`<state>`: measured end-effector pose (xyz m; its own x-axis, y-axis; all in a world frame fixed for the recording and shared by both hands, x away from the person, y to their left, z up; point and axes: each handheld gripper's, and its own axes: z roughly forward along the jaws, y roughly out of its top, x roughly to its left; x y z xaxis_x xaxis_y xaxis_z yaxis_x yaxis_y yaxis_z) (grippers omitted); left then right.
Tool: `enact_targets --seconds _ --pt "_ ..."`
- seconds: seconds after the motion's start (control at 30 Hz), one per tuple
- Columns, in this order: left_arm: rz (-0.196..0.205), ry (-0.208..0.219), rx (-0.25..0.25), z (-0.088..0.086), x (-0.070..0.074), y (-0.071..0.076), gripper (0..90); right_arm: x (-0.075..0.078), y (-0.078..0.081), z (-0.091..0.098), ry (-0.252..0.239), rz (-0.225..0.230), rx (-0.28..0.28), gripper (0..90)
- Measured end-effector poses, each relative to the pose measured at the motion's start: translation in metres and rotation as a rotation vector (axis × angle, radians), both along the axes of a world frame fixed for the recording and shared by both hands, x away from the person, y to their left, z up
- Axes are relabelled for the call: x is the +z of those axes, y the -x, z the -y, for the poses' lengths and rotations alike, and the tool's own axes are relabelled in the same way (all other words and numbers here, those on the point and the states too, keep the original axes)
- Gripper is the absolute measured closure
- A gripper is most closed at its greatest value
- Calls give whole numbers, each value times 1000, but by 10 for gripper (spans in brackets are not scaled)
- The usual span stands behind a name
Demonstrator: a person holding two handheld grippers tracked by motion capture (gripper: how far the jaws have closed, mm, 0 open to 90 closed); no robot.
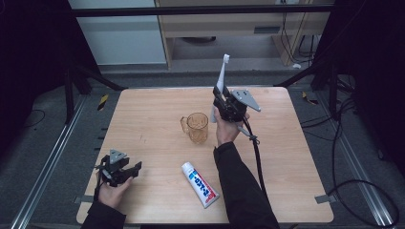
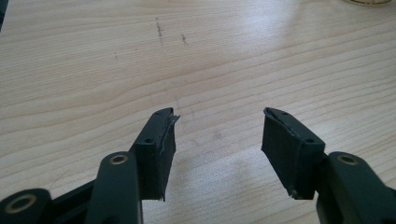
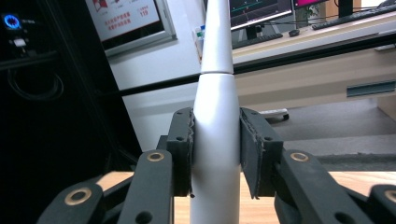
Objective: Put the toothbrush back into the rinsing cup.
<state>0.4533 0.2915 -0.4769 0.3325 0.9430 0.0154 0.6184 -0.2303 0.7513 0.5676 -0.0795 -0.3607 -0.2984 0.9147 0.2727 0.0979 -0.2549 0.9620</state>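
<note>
Your wooden table (image 1: 157,119) carries an amber plastic mug (image 1: 196,127) near its middle and a toothpaste tube (image 1: 200,184) toward you. Your right gripper (image 1: 224,101) clamps a white toothbrush (image 1: 221,78) upright beside the mug. Your left gripper (image 1: 125,172) rests low with jaws wide, empty.

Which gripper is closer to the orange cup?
Right. The right gripper holds a toothbrush up just beside the cup; the left gripper sits open at the table's near-left corner.
</note>
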Motion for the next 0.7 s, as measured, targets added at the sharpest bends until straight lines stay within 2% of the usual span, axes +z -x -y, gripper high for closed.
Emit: enact_targets --seconds 0.3,0.7 --pt "1 -1 -1 0 0 0 435 1 -8 -10 -9 9 9 672" --pt "4 -2 0 -1 0 0 434 -9 -17 -21 -16 -4 33 671"
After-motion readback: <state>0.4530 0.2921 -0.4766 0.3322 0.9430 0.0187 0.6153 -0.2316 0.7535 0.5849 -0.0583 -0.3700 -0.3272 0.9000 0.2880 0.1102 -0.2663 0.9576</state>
